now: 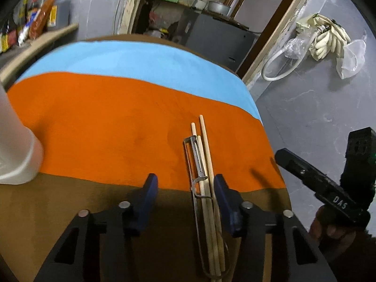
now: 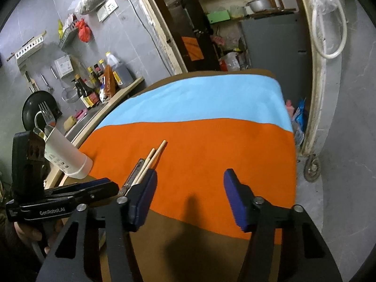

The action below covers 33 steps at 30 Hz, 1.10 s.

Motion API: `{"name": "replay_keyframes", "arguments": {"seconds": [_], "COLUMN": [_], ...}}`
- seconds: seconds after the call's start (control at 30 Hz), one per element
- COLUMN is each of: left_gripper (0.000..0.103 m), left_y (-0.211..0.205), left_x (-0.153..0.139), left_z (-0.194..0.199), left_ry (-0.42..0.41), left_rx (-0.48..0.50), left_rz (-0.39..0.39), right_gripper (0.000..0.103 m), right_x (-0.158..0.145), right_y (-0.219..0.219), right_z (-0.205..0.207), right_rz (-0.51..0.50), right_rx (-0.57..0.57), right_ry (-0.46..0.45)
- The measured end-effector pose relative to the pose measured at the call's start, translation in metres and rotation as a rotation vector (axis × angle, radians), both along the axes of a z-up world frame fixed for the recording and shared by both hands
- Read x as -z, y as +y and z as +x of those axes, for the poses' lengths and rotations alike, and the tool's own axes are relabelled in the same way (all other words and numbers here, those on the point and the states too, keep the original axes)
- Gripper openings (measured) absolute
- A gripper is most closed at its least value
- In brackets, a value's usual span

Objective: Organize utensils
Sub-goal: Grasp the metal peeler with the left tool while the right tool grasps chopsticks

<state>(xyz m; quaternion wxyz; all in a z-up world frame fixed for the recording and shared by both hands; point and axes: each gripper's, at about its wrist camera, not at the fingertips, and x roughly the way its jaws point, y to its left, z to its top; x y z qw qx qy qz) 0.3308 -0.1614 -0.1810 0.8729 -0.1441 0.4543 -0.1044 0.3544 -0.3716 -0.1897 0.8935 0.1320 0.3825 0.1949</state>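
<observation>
Left gripper (image 1: 183, 188) jaws apart over chopsticks (image 1: 206, 159) and peeler (image 1: 198, 157) lying together on the striped cloth (image 1: 105, 122), nothing gripped, right gripper (image 2: 190, 192) jaws apart and empty just right of them, white holder (image 2: 68, 155) with fork (image 2: 46, 114) at far left.

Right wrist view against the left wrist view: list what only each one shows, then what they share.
Only the right wrist view shows the fork standing in the white utensil holder, plus the black pan and the wall socket. Only the left wrist view shows the full length of the peeler and the cloth bundle hanging on the wall. Both show the chopsticks on the orange, blue and brown cloth, and the bottles on the counter.
</observation>
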Motion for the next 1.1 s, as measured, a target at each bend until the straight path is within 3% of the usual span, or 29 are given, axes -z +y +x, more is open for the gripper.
{"name": "replay_keyframes", "arguments": {"seconds": [0.17, 0.23, 0.4, 0.7, 1.1], "left_gripper": [0.041, 0.029, 0.017, 0.016, 0.017], "left_y": [-0.003, -0.005, -0.007, 0.013, 0.028], "left_x": [0.007, 0.009, 0.011, 0.013, 0.010], "left_z": [0.010, 0.014, 0.019, 0.014, 0.006], "left_ry": [0.042, 0.052, 0.077, 0.082, 0.097], "left_rx": [0.015, 0.026, 0.062, 0.012, -0.018], "left_rz": [-0.001, 0.013, -0.013, -0.132, -0.055], "right_gripper": [0.052, 0.052, 0.048, 0.040, 0.027], "right_x": [0.008, 0.010, 0.016, 0.031, 0.035], "right_y": [0.006, 0.008, 0.012, 0.036, 0.078], "right_z": [0.007, 0.009, 0.016, 0.035, 0.059], "right_rz": [0.009, 0.011, 0.024, 0.092, 0.015], "right_rx": [-0.008, -0.015, -0.040, -0.135, -0.153], "right_ry": [0.015, 0.019, 0.041, 0.117, 0.175]}}
